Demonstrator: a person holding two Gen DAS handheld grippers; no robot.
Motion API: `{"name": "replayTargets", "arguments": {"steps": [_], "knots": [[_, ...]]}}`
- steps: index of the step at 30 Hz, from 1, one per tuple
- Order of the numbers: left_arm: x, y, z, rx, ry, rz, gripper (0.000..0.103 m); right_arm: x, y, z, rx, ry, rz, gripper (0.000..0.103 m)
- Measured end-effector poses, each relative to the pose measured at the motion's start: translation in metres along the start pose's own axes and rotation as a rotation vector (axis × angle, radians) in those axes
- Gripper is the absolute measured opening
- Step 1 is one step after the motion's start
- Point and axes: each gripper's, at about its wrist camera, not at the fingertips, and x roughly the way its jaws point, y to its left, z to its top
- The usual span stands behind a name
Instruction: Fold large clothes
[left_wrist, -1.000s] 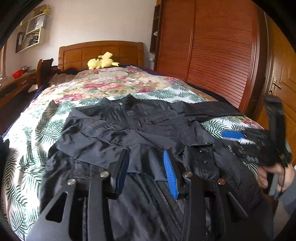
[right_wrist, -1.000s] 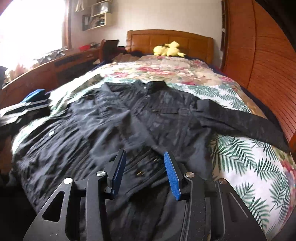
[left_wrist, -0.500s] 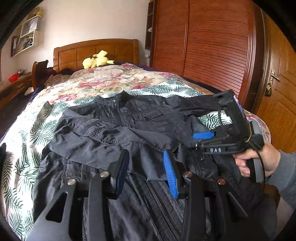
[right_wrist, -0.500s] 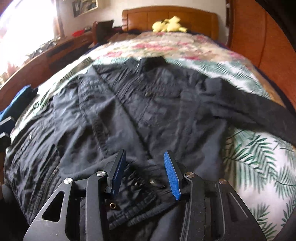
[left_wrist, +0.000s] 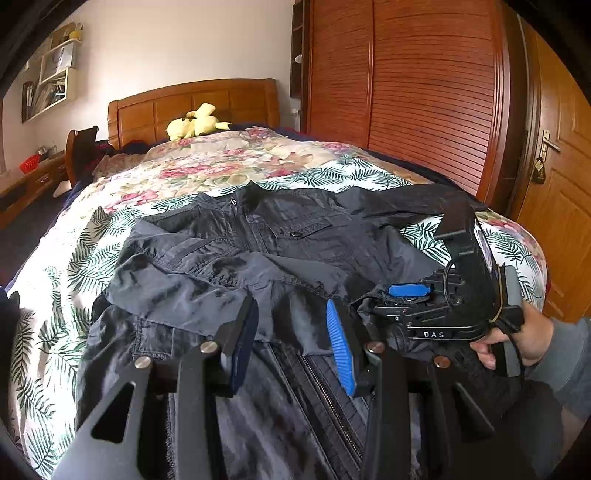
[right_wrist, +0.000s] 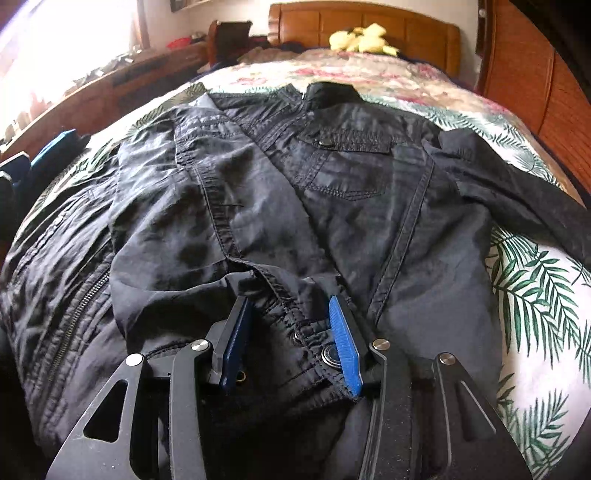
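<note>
Right gripper (right_wrist: 291, 332) dropped twd near hem of jacket (right_wrist: 332, 206), pads now astride snap-button cuff (right_wrist: 317, 347); its hand (left_wrist: 517, 343) came in from right.

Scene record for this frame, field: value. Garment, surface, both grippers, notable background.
garment: dark jacket, front up, collar toward the headboard, one sleeve folded across the chest, other sleeve out to the side
surface: bed with floral and palm-leaf bedspread
left gripper: jaws apart above the jacket's zipper, nothing between them
right gripper: jaws apart, straddling the snap-button cuff at the folded sleeve's end; pads not pressing
hand: holds the right gripper's handle
background: yellow plush toy by the headboard, wooden wardrobe
</note>
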Motion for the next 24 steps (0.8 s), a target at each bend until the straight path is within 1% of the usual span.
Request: {"name": "replayTargets", "arguments": {"steps": [4,6,11,14,16,19,24], "knots": [[-0.002,0.001,0.003,-0.001,0.0,0.002,0.037,-0.002,0.001,-0.002,-0.002,-0.029,-0.011,0.044],[-0.002,0.002,0.005,-0.006,0.002,-0.002,0.037,-0.001,0.0,-0.002,0.003,-0.033,-0.005,0.044],[0.009,0.006,0.003,-0.001,0.02,0.018,0.037,-0.002,-0.003,-0.003,0.021,-0.041,0.018,0.044],[0.02,0.012,0.003,-0.026,0.032,-0.002,0.037,-0.002,-0.003,-0.004,0.02,-0.047,0.018,0.044],[0.027,0.014,0.003,-0.032,0.035,0.003,0.037,-0.002,-0.003,-0.005,0.021,-0.052,0.018,0.044],[0.04,0.018,0.003,-0.056,0.038,-0.025,0.037,-0.002,-0.003,-0.005,0.02,-0.053,0.017,0.044],[0.059,0.017,-0.001,-0.045,0.012,-0.056,0.037,-0.003,-0.003,-0.006,0.021,-0.052,0.017,0.044]]}}
